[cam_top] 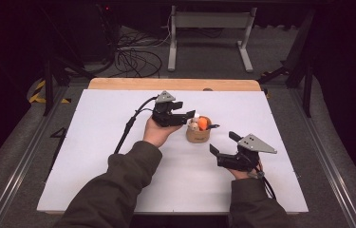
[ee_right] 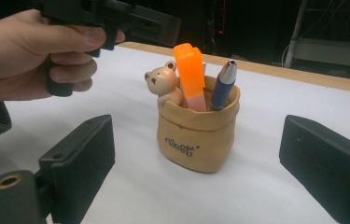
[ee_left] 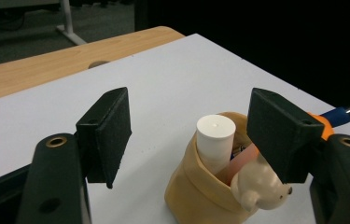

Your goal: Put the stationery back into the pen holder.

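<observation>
White table (cam_top: 118, 180) lies open around the tan pouch (cam_top: 198, 135), well inside its edges.

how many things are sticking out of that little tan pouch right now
4: a white tube nearest the left gripper, a bear-headed piece beside it, an orange highlighter in the middle, and a blue pen. Shorter items may be hidden inside.

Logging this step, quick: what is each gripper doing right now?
Left gripper: open, holding nothing, above the pouch.
Right gripper: open, holding nothing.
</observation>
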A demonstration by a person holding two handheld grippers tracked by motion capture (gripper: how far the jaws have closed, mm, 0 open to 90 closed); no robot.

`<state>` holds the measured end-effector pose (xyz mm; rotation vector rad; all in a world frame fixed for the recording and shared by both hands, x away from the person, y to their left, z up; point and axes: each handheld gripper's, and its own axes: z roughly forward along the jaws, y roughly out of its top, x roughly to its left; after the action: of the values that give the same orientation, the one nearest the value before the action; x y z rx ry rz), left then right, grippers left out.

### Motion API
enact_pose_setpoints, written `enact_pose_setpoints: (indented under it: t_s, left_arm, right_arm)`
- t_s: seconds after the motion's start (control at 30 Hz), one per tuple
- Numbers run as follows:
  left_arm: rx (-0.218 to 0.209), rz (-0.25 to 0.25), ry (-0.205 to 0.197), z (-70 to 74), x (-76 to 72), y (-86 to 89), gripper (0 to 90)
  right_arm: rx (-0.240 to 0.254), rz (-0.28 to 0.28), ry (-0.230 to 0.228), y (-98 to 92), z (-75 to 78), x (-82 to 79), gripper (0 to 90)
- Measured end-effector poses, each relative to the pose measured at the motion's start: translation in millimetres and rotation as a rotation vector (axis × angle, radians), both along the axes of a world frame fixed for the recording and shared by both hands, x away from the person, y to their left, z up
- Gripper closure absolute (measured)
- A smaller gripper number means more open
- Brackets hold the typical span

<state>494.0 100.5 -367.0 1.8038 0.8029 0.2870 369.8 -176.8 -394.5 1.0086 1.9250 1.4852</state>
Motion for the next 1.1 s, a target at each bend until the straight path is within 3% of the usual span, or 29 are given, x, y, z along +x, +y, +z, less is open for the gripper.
enact_pose_setpoints:
  t_s: [0.63, 1.1]
  left_arm:
    - [0.02, 0.002, -0.024, 4.8, -22.9, 26.0, 19.0]
    - [0.029, -0.016, -0.059, 13.0, -43.7, 42.7, 15.3]
  right_arm:
    - [0.003, -0.024, -0.015, -3.3, -1.0, 0.1, 10.6]
    - [0.014, -0.049, -0.023, -8.8, 0.0, -0.5, 10.2]
